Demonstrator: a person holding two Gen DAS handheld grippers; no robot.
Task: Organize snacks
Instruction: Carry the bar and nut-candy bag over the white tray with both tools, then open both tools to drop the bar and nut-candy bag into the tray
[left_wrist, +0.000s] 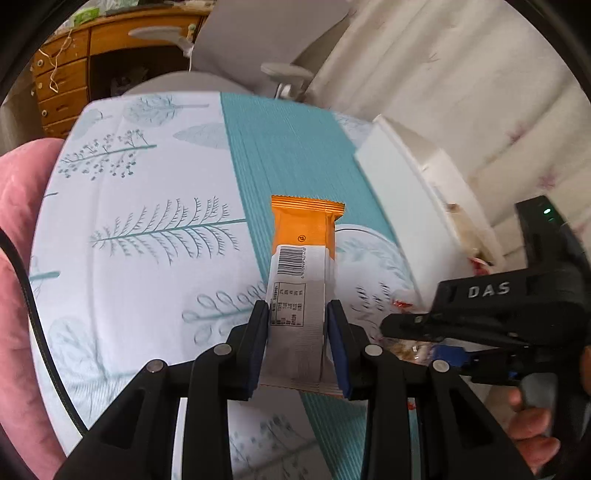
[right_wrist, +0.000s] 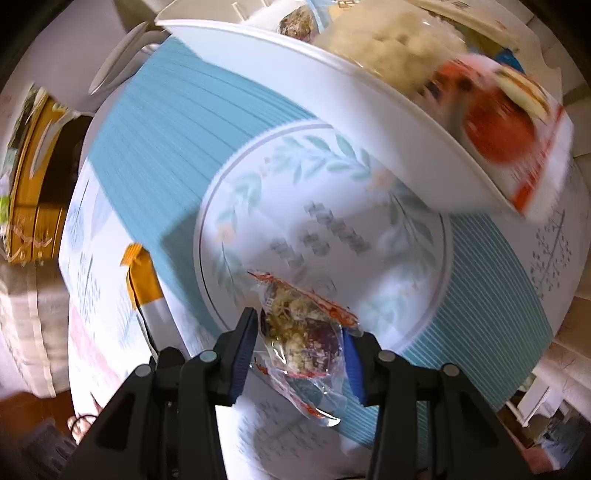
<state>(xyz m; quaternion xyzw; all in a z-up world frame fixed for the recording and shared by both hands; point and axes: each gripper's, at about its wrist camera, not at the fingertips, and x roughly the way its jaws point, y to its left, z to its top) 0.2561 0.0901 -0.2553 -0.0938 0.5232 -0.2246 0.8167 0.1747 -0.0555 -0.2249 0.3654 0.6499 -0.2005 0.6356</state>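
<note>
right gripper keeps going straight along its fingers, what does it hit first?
Most likely the floral plate on the table, directly under the right gripper and its clear-wrapped snack. Depth is blurred, so not certain.

Home: tablecloth (left_wrist: 147, 221), wooden drawers (left_wrist: 61, 88), curtain (left_wrist: 461, 74).

Readable marks: one word and one barcode

The raised letters "DAS" stand on the black plastic body of the right gripper (left_wrist: 436, 328), at the right edge of the left wrist view. The orange and silver foil snack bar wrapper (left_wrist: 303, 280) in the middle of that view bears a black barcode and, below it, a small printed table, too small to read. Grey characters on the round white plate with a green leaf border (right_wrist: 332, 229), centre of the right wrist view, are blurred beyond reading.
</note>
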